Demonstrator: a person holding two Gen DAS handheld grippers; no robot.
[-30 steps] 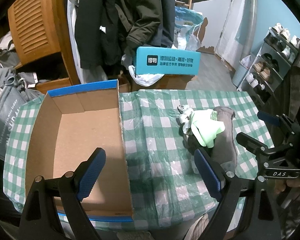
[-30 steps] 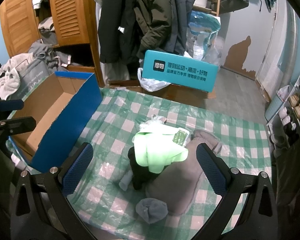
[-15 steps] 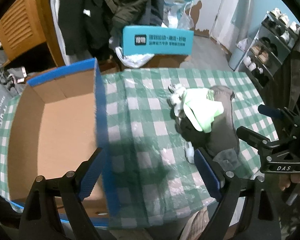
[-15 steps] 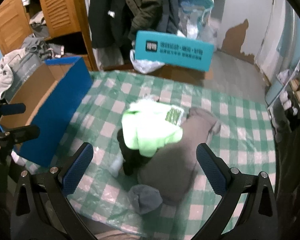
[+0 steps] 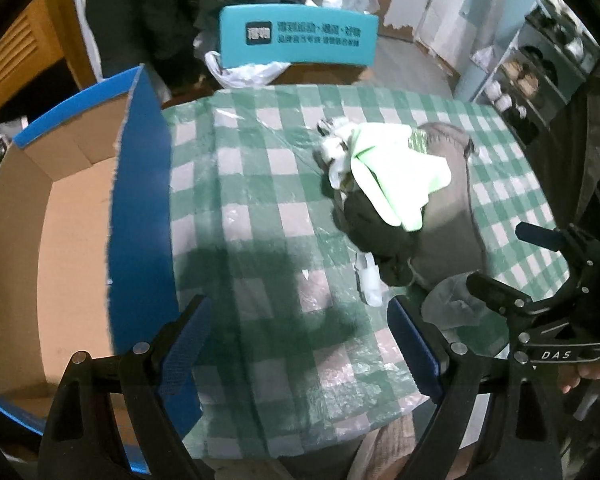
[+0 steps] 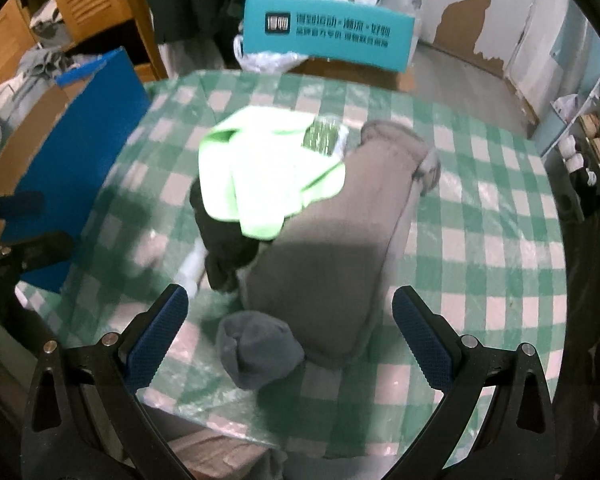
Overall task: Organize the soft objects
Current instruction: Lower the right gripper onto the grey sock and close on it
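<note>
Both grippers have closed in on the pile since a second ago. From the left wrist, my left gripper (image 5: pixel 300 340) hangs wide open and empty over the checked cloth (image 5: pixel 260 200), the cardboard box (image 5: pixel 72 240) at its left. From the right wrist, my right gripper (image 6: pixel 292 336) is spread wide, holding nothing, above a rolled grey sock (image 6: pixel 256 352). That sock touches the large grey garment (image 6: pixel 340 248); a green cloth (image 6: pixel 268 168) lies on a dark item (image 6: pixel 224 244), possibly a glove.

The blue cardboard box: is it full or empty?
Empty: the blue cardboard box shows only bare brown floor and walls inside.
</note>
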